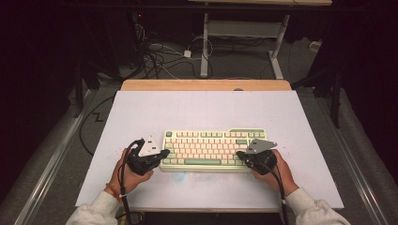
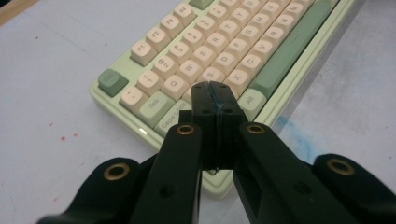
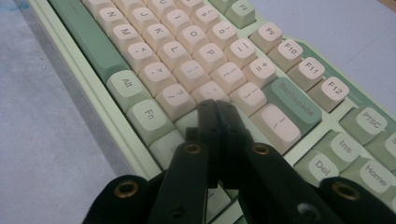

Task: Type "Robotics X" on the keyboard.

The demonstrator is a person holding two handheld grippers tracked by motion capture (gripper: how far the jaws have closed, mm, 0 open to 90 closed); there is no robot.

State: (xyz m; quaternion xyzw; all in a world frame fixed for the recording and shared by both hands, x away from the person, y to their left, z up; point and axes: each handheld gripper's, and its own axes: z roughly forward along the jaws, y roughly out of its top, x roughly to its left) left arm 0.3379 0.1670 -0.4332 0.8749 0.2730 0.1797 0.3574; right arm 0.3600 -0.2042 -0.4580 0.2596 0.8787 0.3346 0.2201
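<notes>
Nearest the person, both hands sit at the front edge of the desk (image 1: 141, 112), one at each end of the keyboard (image 1: 213, 149). Left claw (image 1: 163, 153): jaws pressed together, nothing between them, tips poised over the lower-left keys near Caps Lock (image 2: 170, 122); contact cannot be confirmed. Right claw (image 1: 240, 154): likewise closed and empty, tips over the keys beside Backspace (image 3: 293, 105). The keyboard lies flat, centred on the white sheet, long side facing the person. Judgement: rigid plastic case, moderately heavy, unlikely to flex; keycaps are smooth, rounded and spring-loaded, so closed tips will depress them well but could skid off a crown. For lifting, grip the pale green rim at the short ends, not the caps, which may pull off. Beyond the desk, cables (image 1: 157, 56) lie on the floor.
</notes>
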